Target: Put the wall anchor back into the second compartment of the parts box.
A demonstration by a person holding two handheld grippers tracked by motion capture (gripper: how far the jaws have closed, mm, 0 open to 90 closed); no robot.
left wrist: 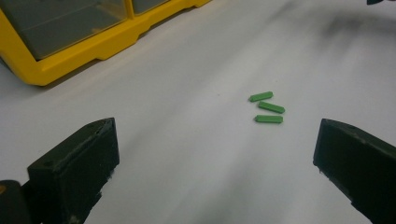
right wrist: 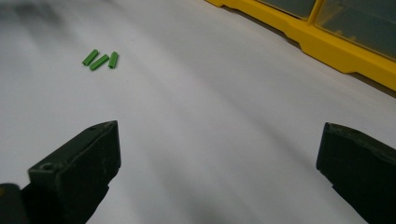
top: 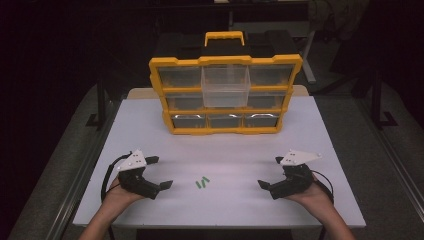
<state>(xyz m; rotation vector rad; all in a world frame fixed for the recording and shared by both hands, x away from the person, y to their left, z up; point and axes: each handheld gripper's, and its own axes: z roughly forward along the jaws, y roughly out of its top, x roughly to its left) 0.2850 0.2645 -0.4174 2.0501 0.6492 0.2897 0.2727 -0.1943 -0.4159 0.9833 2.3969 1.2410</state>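
Three small green sticks (top: 202, 182) lie close together on the white table (top: 225, 150), near its front middle; they also show as green sticks (left wrist: 267, 108) and green sticks (right wrist: 100, 59). A yellow organiser (top: 225, 92) with clear drawers stands at the back, its top middle drawer (top: 225, 86) pulled out. My left gripper (top: 160, 172) rests open at the front left, a short way left of the sticks. My right gripper (top: 271, 172) rests open at the front right, farther from them. Nothing sits between either pair of jaws, as seen at left gripper (left wrist: 215, 158) and right gripper (right wrist: 217, 158).
The organiser's yellow base (left wrist: 70, 56) lies ahead of the left gripper, and the base (right wrist: 336, 51) ahead of the right one. A metal frame rail (top: 80, 170) runs along the table's left side. Bare tabletop stretches between the organiser and both hands.
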